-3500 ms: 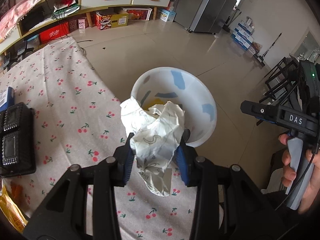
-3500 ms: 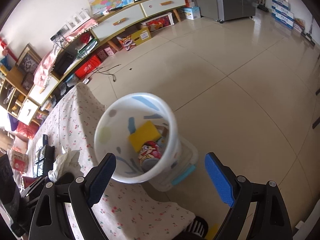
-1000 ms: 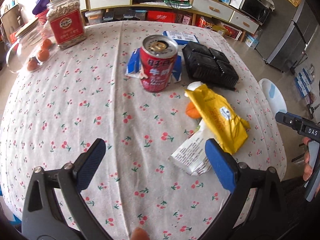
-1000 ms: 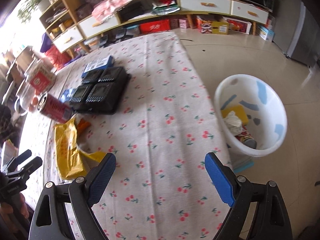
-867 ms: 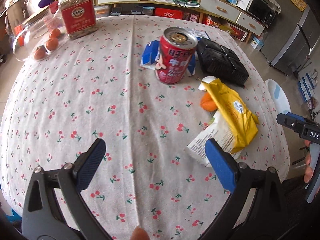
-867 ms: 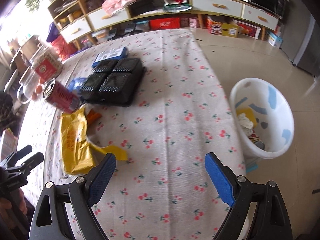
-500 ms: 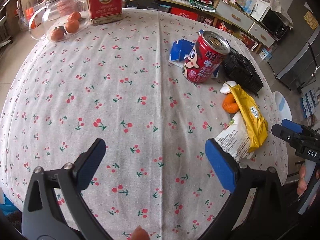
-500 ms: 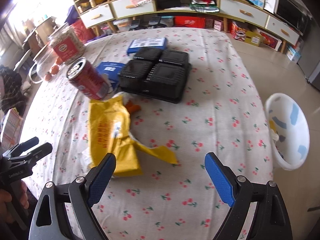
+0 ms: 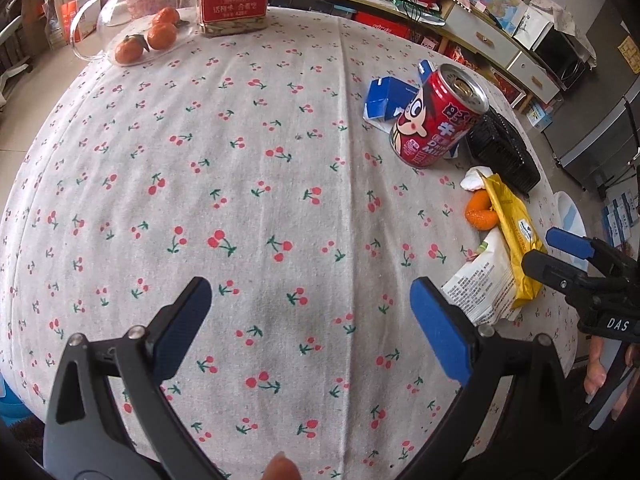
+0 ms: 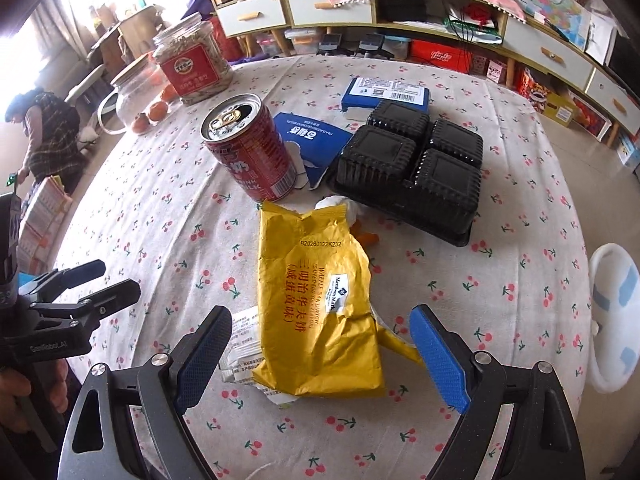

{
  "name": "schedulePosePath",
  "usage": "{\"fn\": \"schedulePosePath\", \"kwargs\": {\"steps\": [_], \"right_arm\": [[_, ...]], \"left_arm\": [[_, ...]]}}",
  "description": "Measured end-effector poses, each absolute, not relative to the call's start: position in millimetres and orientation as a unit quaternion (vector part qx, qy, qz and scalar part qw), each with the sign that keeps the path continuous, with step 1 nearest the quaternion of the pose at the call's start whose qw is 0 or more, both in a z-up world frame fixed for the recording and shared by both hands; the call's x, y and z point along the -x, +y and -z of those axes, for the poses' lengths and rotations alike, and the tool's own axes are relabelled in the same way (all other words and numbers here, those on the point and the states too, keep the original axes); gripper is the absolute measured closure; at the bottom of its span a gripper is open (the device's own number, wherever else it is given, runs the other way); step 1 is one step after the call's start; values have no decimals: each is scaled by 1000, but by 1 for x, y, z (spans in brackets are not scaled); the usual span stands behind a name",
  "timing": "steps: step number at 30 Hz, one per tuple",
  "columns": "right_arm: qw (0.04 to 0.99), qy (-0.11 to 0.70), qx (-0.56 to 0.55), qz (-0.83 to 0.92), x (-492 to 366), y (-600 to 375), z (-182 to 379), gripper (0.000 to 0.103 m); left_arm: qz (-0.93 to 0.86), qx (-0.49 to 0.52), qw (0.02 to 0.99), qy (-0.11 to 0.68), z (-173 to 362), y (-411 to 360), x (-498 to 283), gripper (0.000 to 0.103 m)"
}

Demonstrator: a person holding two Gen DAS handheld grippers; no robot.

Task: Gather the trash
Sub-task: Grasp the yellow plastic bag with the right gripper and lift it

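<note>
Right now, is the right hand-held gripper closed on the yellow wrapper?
No: the right hand-held gripper stands wide open, its blue pads either side of the yellow wrapper and not pressing on it.

Yellow wrapper [image 10: 320,300], red can [image 10: 250,148], black tray [image 10: 416,168], cherry-print tablecloth [image 9: 240,160]

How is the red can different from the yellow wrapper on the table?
The red can stands upright, while the yellow wrapper lies flat. The can is round and smooth and keeps its shape; the wrapper is crinkled and creased. The can sits farther back, beyond the open right gripper, while the wrapper lies right between its blue pads. Both rest on the cherry tablecloth and both have printed writing.
</note>
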State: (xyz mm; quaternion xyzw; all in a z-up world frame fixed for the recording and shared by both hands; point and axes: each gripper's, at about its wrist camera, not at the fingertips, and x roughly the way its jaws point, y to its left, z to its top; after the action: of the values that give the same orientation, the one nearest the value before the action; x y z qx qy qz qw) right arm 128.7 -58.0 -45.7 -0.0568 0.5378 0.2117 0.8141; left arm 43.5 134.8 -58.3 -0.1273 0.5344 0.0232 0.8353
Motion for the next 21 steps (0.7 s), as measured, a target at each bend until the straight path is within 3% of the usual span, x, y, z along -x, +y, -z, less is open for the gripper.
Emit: {"fn": "schedulePosePath", "kwargs": {"steps": [10, 15, 21], "right_arm": [[799, 558, 69, -212, -134, -53, 62, 13], [798, 559, 58, -218, -133, -58, 60, 35], [809, 545, 49, -214, -127, -71, 49, 41]], "left_arm": [[-23, 126, 832, 540, 63, 136, -45, 4], [-13, 121, 834, 539, 61, 130, -44, 4], [6, 106, 837, 537, 58, 116, -43, 4]]}}
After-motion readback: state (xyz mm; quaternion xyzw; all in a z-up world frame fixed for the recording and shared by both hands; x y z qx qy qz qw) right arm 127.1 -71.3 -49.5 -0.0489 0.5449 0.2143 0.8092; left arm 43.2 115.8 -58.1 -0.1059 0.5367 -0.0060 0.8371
